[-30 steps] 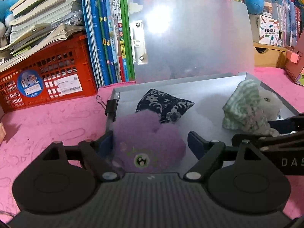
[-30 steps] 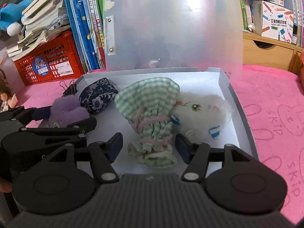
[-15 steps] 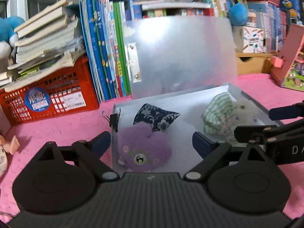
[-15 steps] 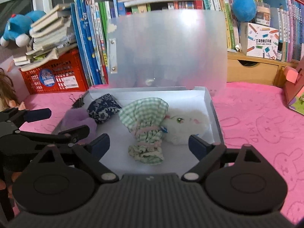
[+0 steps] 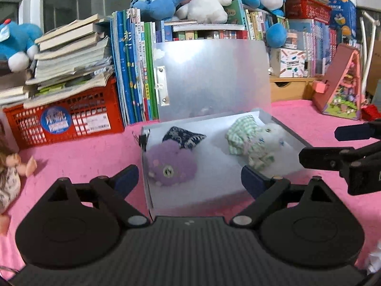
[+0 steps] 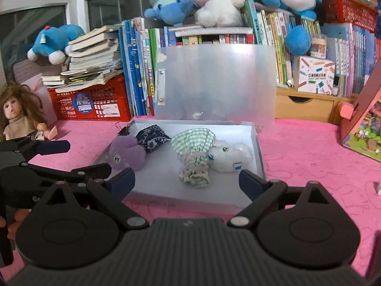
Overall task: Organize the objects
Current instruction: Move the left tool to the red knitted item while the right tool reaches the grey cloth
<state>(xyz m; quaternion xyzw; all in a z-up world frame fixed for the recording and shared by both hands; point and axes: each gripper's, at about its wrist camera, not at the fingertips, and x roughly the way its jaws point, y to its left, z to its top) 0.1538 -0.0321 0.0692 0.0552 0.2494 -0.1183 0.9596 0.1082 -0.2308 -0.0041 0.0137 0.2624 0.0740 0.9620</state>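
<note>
An open translucent box (image 5: 281, 128) (image 6: 258, 147) lies on the pink cloth with its frosted lid (image 5: 214, 78) standing upright behind it. Inside are a purple plush (image 5: 170, 164) (image 6: 127, 155), a dark blue floral pouch (image 5: 184, 137) (image 6: 152, 137), a green checked pouch (image 5: 247, 140) (image 6: 194, 152) and a white plush (image 5: 276, 135) (image 6: 231, 157). My left gripper (image 5: 189, 178) hangs open before the box's near left corner, holding nothing. My right gripper (image 6: 187, 181) is back from the near edge; its jaws are opening with nothing between them.
A red crate (image 5: 64, 119) under stacked books, upright books and plush toys line the back. A doll (image 6: 21, 116) sits at the far left. A pink toy house (image 5: 343, 90) stands at the right, beside a wooden drawer (image 6: 304, 107). A binder clip (image 5: 142, 138) touches the box's left corner.
Both grippers have drawn back and upward from the box and their jaws have spread wider. The purple plush and the green pouch, earlier between the fingers, now lie free in the box.
</note>
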